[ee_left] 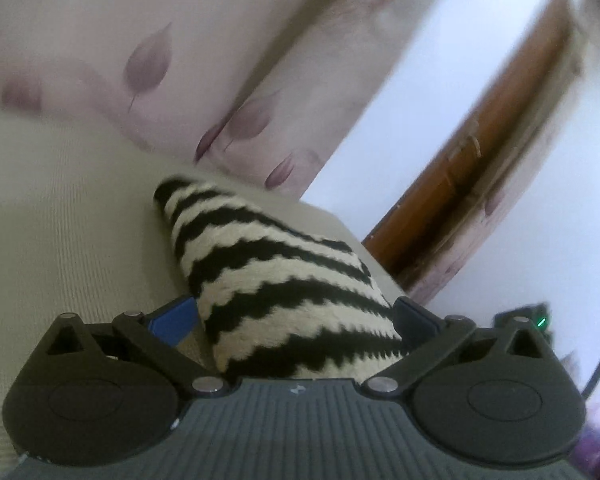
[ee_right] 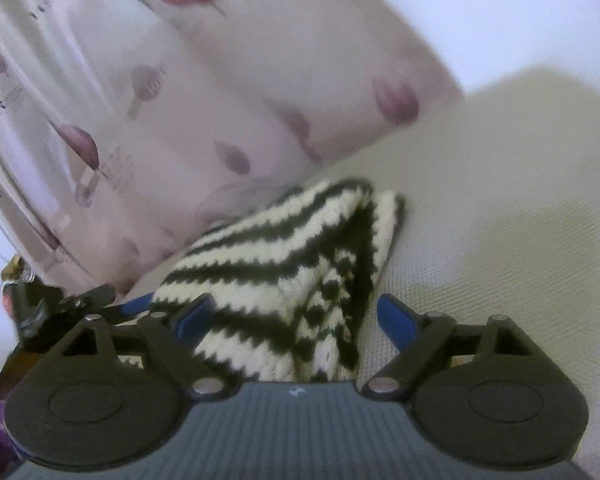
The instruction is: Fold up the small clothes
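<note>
In the left wrist view the left tongs point(ee_left: 296, 320) stand wide open, their blue pads point(ee_left: 172, 320) spread to either side of a black-and-cream striped knit point(ee_left: 276, 280). The knit lies between the pads without either one pressing on it; whether the right-hand pad just brushes its edge cannot be told. The knit rests on a pale ribbed surface point(ee_left: 60, 220), possibly a bed or a tabletop. It looks folded into a wedge: broad at the tongs, narrowing to a rounded tip that points away and up-left in the picture, toward a curtain point(ee_left: 148, 60) with purple leaf prints. Its long axis runs from the tongs to that tip, and the stripes cross it slantwise. Right of the curtain comes a white wall, then a brown wooden frame point(ee_left: 480, 160). At the far right edge part of the other tool shows, with a small green light.

In the right wrist view the right tongs point(ee_right: 296, 320) are open too, nothing clamped. The knit point(ee_right: 260, 264) sits between the pads point(ee_right: 396, 320), nearer the left one, which overlaps its edge; the right pad stands clear of it. Here the fold shows: one flap is turned over along a diagonal edge, and the piece tapers to a corner pointing away and to the right. The curtain point(ee_right: 120, 100) hangs behind, and the pale surface point(ee_right: 500, 200) spreads to the right.
</note>
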`<state>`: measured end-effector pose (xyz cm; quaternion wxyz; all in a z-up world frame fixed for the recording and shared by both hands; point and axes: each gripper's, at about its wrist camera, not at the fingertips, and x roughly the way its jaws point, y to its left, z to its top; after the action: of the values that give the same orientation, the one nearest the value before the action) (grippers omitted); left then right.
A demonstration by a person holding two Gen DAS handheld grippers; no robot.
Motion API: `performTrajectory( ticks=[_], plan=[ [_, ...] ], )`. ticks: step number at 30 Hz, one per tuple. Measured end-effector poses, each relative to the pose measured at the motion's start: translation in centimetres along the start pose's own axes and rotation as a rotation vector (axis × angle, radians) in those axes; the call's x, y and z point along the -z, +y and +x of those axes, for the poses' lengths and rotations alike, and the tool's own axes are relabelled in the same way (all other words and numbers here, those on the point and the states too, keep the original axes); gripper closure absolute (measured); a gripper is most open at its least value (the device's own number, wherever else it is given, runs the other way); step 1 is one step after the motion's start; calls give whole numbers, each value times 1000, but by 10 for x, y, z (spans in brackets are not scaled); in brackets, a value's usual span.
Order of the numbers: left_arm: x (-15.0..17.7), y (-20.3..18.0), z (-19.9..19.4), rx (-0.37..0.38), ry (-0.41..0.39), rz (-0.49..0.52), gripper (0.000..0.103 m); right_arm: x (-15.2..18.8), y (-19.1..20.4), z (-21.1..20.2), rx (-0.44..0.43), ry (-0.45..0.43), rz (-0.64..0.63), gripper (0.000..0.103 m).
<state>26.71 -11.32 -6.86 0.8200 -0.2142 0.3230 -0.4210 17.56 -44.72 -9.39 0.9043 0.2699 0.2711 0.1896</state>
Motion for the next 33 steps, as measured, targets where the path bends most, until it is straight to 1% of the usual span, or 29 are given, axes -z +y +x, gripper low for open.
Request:
performTrajectory(
  ticks=[2, 4, 6, 8, 12, 14, 15, 16, 18, 19, 20, 21, 22, 23, 24, 26, 28, 29, 33],
  plan=[
    [-4, 17, 11, 52, 34, -83, 1, -6, -2, 17, -8, 65, -7, 14],
    [-7, 31, 24, 107, 85, -154, 1, -9, -4, 31, -3, 108, -11, 14],
    [-10, 41, 34, 131, 106, -203, 2, -12, -6, 39, -31, 126, -10, 15],
    [-11, 50, 44, 173, 136, -241, 4, -17, -8, 47, -53, 142, -2, 15],
    [-18, 54, 58, 222, 163, -241, 3, -23, -12, 62, -96, 147, 25, 18],
    [-20, 57, 62, 238, 173, -237, 3, -23, -15, 68, -117, 132, 52, 20],
    [-21, 56, 64, 240, 182, -230, 3, -23, -15, 71, -123, 124, 57, 23],
    [-21, 55, 66, 236, 187, -223, 3, -23, -16, 76, -127, 125, 63, 26],
    [-20, 51, 68, 219, 186, -202, 3, -21, -12, 80, -128, 130, 69, 39],
    [-18, 48, 68, 203, 178, -188, 4, -20, -10, 81, -123, 130, 75, 42],
    [-15, 44, 68, 171, 167, -165, 9, -18, -9, 82, -125, 127, 84, 45],
    [-11, 39, 69, 125, 157, -128, 20, -16, -8, 82, -127, 124, 93, 48],
    [-7, 34, 68, 84, 146, -95, 24, -15, -7, 82, -121, 119, 102, 48],
    [-3, 32, 66, 67, 129, -86, 26, -13, -6, 82, -114, 112, 110, 50],
    [-2, 32, 64, 57, 118, -104, 30, -12, -6, 81, -114, 106, 117, 51],
    [1, 31, 59, 36, 96, -122, 34, -10, -4, 78, -107, 85, 120, 54],
    [5, 23, 53, 8, 73, -91, 36, -7, -1, 73, -97, 66, 126, 55],
    [6, 20, 49, 0, 66, -92, 38, -6, 2, 71, -98, 54, 134, 56],
    [7, 6, 35, -37, 57, -67, 40, -3, 17, 60, -98, 16, 143, 58]
  ],
)
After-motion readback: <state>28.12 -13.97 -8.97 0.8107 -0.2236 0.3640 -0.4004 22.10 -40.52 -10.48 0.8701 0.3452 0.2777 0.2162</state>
